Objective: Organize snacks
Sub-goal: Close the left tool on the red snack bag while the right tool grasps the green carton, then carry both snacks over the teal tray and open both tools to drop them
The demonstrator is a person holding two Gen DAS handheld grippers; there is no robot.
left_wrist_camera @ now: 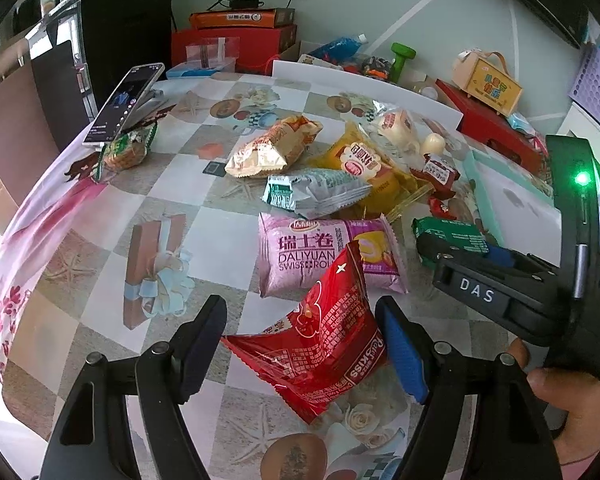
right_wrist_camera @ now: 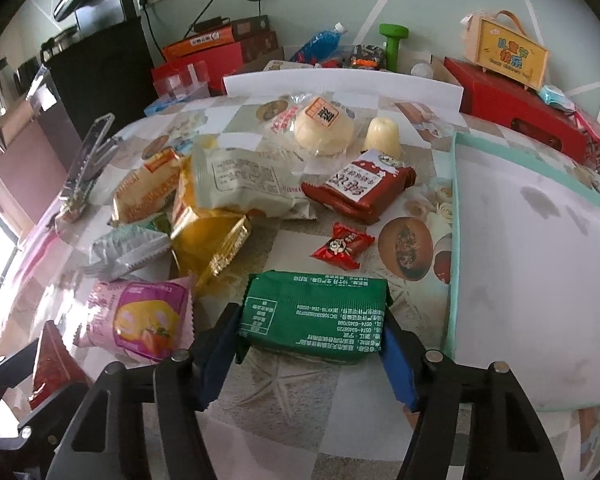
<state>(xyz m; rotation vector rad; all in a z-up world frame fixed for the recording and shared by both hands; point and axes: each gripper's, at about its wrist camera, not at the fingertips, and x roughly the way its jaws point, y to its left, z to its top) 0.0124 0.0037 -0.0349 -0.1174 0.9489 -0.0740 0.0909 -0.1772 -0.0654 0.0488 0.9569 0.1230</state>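
Red packet pinched in my left claw; only right view shows green packet clamped between my right claw pads.

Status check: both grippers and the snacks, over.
Left gripper holds red packet. Right gripper fingers on green packet. Tray empty; nothing blocking.

crinkled red foil snack packet, tilted up off the table at the near edge. flat green foil biscuit pack, printed back up, lying near right. glossy pink swiss-roll pouch flat, centre. silver-green foil wrapper beyond it, farther off.
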